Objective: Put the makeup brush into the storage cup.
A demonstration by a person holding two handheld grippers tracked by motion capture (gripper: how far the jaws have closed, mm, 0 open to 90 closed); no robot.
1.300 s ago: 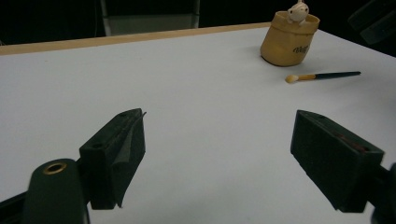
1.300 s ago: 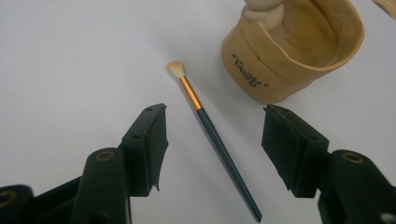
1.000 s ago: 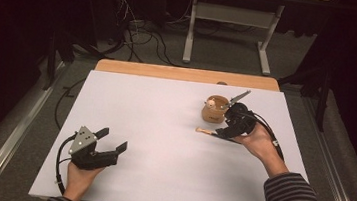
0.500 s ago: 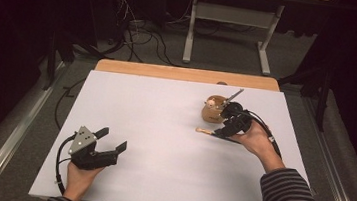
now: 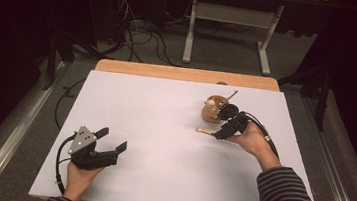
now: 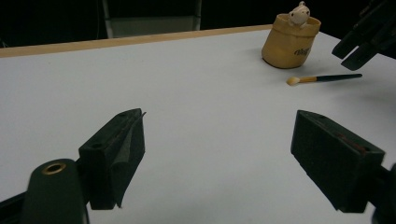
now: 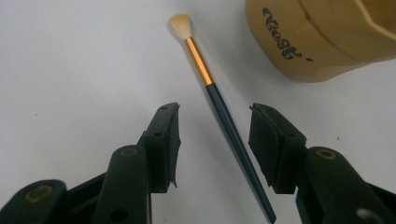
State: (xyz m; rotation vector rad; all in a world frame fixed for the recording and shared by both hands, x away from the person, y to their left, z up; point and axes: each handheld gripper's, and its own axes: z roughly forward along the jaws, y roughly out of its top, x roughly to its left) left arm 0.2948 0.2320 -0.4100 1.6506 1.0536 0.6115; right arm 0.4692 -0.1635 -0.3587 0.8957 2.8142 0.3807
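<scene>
A small brush (image 7: 212,91) with a dark handle, gold ferrule and pale bristles lies flat on the white table (image 5: 163,129); it also shows as a brush (image 5: 205,131) and a brush (image 6: 322,78). My right gripper (image 7: 215,135) hangs low over its handle, one jaw on each side, pads not touching it; the jaws have just been closing. A tan holder (image 5: 213,109) shaped like a sack stands just beyond, with a little figure on its rim (image 6: 299,11). My left gripper (image 5: 112,141) rests open at the near left, nothing between its jaws.
A wooden strip (image 5: 187,74) runs along the table's far edge. Beyond it on the floor are cables and a white table frame (image 5: 229,33). A wide bare stretch of table lies between the two hands.
The right gripper has dropped slightly toward the brush handle and its jaws have narrowed around it. The left hand has stayed still.
</scene>
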